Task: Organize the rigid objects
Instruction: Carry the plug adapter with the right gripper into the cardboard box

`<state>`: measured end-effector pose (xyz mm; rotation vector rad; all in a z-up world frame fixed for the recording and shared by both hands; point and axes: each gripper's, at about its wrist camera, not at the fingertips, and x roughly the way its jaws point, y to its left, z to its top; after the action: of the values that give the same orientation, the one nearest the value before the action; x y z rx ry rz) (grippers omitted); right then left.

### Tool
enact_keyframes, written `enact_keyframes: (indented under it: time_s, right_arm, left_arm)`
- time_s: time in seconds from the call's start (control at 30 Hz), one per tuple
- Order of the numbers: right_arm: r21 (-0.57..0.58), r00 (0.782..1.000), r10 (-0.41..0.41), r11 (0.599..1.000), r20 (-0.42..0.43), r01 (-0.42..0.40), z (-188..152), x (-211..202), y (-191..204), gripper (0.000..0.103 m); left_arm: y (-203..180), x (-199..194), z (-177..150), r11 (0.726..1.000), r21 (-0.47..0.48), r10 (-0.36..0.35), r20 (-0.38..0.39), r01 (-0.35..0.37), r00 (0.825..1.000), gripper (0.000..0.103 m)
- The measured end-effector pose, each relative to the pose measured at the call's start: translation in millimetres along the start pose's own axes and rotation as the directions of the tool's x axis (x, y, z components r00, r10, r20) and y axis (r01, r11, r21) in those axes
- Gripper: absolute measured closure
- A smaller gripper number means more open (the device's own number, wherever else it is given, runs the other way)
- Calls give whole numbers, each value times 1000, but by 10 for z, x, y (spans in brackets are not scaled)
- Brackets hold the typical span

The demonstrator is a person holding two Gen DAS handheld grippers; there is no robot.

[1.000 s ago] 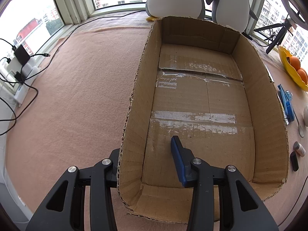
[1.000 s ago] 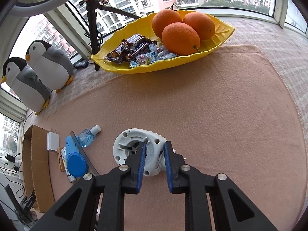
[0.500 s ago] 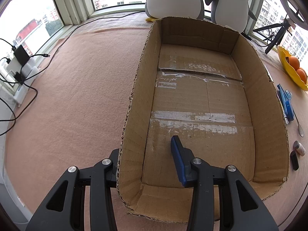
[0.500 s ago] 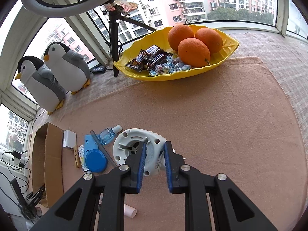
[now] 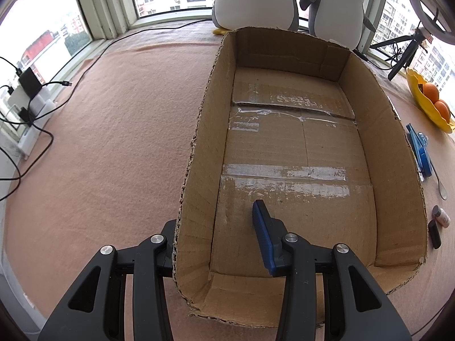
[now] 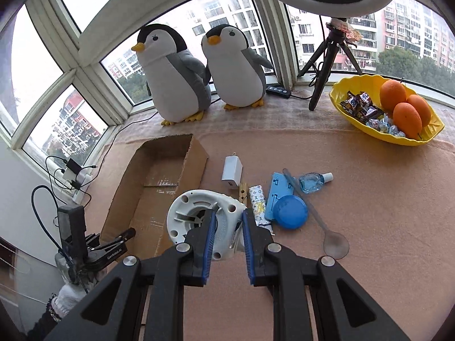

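An open cardboard box [image 5: 199,130] lies on the pink cloth, with nothing inside. My left gripper [image 5: 213,216] straddles its left wall near the front corner, one finger outside and the blue-padded one inside, shut on that wall. In the right wrist view the same box [image 6: 196,156] sits at centre left, with the left gripper [image 6: 125,234] at its near corner. My right gripper [image 6: 227,227] is shut on a white round plastic housing [image 6: 199,207]. It holds the housing in the air over the box's right edge.
Right of the box lie a white charger [image 6: 231,170], a clothespin [image 6: 242,193], a printed tube [image 6: 257,204], a blue case with a round lid [image 6: 290,211], a small blue bottle [image 6: 311,182] and a clear spoon [image 6: 335,244]. A yellow fruit bowl [image 6: 355,122], two plush penguins [image 6: 173,76] and a tripod [image 6: 327,65] stand behind.
My right gripper has lifted the white housing and swung it left towards the box, rolling as it went. The left gripper and the box have stayed still.
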<state>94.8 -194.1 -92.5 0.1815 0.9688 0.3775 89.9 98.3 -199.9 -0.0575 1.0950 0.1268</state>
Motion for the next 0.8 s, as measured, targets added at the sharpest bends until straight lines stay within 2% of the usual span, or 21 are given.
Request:
enact_keyframes:
  time_s: [0.2,0.3,0.57,0.8]
  right_arm:
    - [-54,998,44,997,-33,-46,-74,262,436,86]
    - [-79,999,32,996,-30,-34,-61,400,596,86]
    - [-99,999,39,994,-38,-43,4,708,855,86]
    - [-106,998,31,994,-46,-36,37,862,928,86]
  left_arm:
    - [2,3,-16,1000,2,-1,10,1,1000,62]
    - [2,3,-23,1000,6,-2,14,2,1000,62]
    - [4,0,-27,1000,3,-5,16,5,1000,62]
    - [4,0,-22,1000,5,-3,19,3,1000,62]
